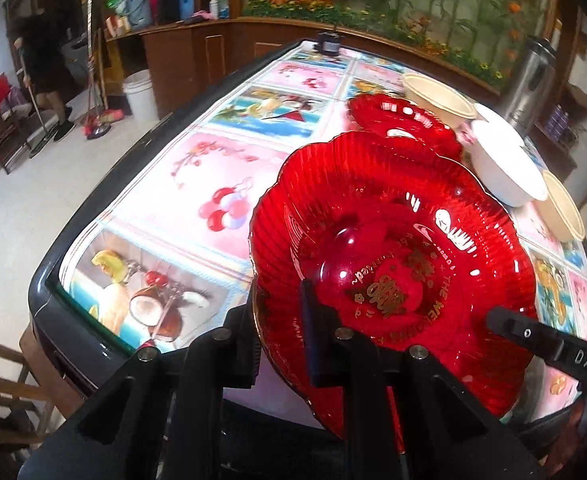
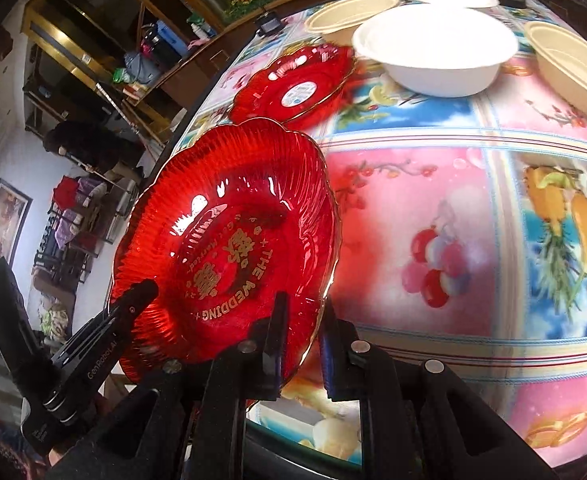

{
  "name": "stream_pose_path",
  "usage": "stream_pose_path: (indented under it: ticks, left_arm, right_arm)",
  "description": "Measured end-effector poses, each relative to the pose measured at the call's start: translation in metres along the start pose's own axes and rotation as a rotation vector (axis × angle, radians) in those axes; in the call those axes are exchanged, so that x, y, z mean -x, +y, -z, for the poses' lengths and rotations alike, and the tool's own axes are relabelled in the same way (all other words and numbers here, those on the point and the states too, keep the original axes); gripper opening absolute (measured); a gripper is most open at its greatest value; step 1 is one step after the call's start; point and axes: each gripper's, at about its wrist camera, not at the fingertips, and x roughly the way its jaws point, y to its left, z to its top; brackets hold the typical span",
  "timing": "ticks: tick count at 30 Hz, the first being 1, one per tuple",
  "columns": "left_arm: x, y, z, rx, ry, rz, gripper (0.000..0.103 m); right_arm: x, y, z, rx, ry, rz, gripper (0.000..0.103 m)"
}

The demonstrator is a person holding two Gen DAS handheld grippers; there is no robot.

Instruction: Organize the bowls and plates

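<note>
You are holding the big red plate [image 1: 393,264] between both tools, lifted off the table [image 2: 433,216] and tilted so its gold lettering faces the cameras. Your left gripper [image 1: 281,320] reaches forward from the near side and is clamped on the plate's near-left rim, one finger [image 1: 313,328] lying over the inside of the dish and the other beneath the scalloped edge. Your right gripper [image 2: 299,340] comes in from the opposite side and pinches the rim the same way, one finger [image 2: 275,344] on the plate's inner face and its partner just behind the edge, so the plate hangs between the two tools over the table's near-left corner. In the left wrist view the tip of your right tool shows at the plate's right edge; in the right wrist view your left tool shows at its lower left. Farther back on the fruit-patterned cloth lies a second red plate [image 2: 293,84], flat, with a white bowl [image 2: 433,48] just beside it. Two cream bowls [image 2: 349,14] [image 2: 573,68] sit near the white one, on either side of it.
</note>
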Motion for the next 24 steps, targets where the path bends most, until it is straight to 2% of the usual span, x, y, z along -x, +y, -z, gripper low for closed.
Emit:
stream_pose_path:
  ticks: [3,9,10,11,12,13,14,16,18,24]
  left_arm:
    - [-0.005,0.005,0.003,0.016,0.008,0.001,0.014]
    - [-0.010,0.010,0.003,0.020,0.033,0.016,0.015]
    - [-0.008,0.011,0.003,0.020,0.036,0.014,0.018]
    - [-0.007,0.013,0.002,0.025,0.038,0.010,0.026]
    - [-0.004,0.017,0.000,0.034,0.034,0.002,0.033]
    - [-0.001,0.022,-0.003,0.045,0.026,-0.008,0.050]
    - [0.004,0.027,-0.005,0.062,0.009,-0.021,0.067]
    - [0.015,0.038,-0.013,0.107,-0.047,-0.054,0.078]
    - [0.021,0.044,-0.023,0.110,-0.081,-0.080,0.078]
    - [0.019,0.037,-0.052,0.051,-0.071,-0.077,0.078]
  right_arm:
    - [-0.009,0.007,0.000,0.015,0.012,0.000,0.014]
    - [-0.012,0.008,-0.001,0.031,0.026,-0.017,0.021]
    - [-0.012,0.010,-0.001,0.033,0.026,-0.016,0.023]
    - [-0.011,0.010,-0.002,0.039,0.029,-0.013,0.026]
    - [-0.010,0.010,-0.002,0.038,0.030,-0.017,0.035]
    - [-0.008,0.009,-0.003,0.033,0.026,-0.026,0.042]
    - [-0.004,0.008,-0.005,0.030,0.015,-0.035,0.044]
    - [0.005,0.005,-0.008,0.030,-0.011,-0.026,0.048]
    - [0.015,-0.001,-0.014,0.018,-0.042,-0.025,0.054]
    - [0.035,-0.010,-0.041,0.012,-0.104,-0.023,0.055]
